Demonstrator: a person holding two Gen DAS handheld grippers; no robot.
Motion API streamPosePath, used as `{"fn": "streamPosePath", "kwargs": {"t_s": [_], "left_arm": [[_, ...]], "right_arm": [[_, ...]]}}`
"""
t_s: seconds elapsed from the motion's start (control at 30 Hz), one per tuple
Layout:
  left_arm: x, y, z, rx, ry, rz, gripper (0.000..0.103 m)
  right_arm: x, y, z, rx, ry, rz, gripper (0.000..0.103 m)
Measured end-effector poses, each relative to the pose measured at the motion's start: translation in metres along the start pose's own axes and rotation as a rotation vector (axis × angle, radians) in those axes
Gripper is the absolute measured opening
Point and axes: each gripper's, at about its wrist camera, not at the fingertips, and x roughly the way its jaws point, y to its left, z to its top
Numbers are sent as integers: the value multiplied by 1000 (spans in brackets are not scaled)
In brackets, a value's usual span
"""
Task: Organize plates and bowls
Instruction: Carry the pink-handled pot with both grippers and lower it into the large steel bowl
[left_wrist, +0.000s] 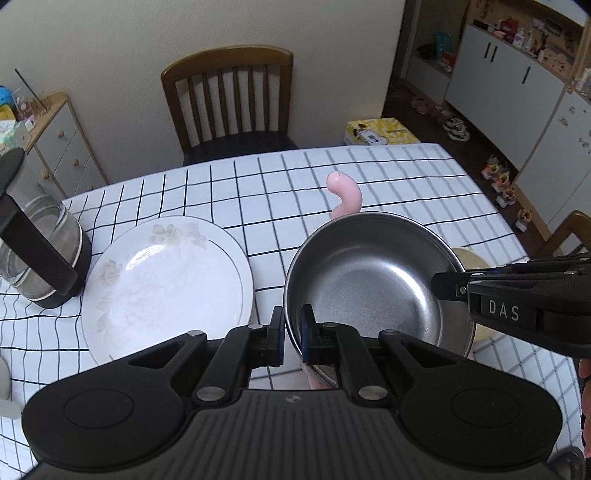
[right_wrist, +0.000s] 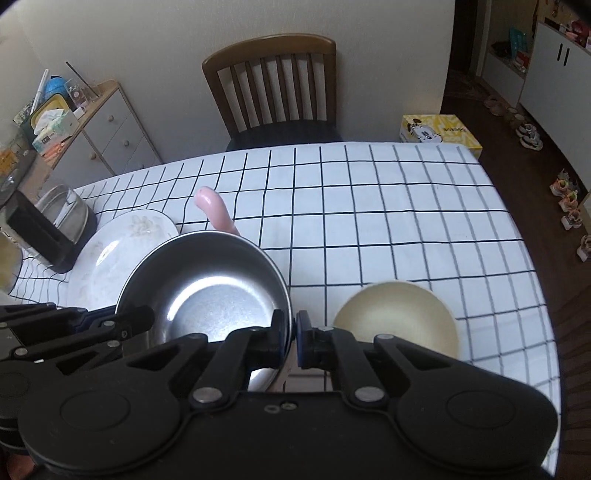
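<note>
A stainless steel bowl (left_wrist: 373, 280) is held above the checked tablecloth by both grippers. My left gripper (left_wrist: 292, 334) is shut on its near left rim. My right gripper (right_wrist: 291, 338) is shut on its right rim (right_wrist: 284, 295); its finger also shows in the left wrist view (left_wrist: 448, 286). A white floral plate (left_wrist: 166, 284) lies on the table left of the bowl, also in the right wrist view (right_wrist: 110, 266). A cream bowl (right_wrist: 397, 319) sits on the table right of the steel bowl.
A pink curved object (left_wrist: 345, 195) stands behind the steel bowl. A glass jug with a black handle (left_wrist: 37, 243) stands at the left. A wooden chair (left_wrist: 229, 99) is at the table's far side. The table's right edge (right_wrist: 532, 266) drops to the floor.
</note>
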Motion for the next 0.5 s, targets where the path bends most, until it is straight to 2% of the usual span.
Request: {"fn": "streamPosePath", "kwargs": {"t_s": [0.2,0.5], "left_arm": [[-38,-16,-14,44,-20,-31,7],[-84,-45,-50,126,-23,-92,7]], "right_arm": [[-42,-2,-18,27,-30,-21,7],[-97,-8,-63,81,-53,-68,7]]}}
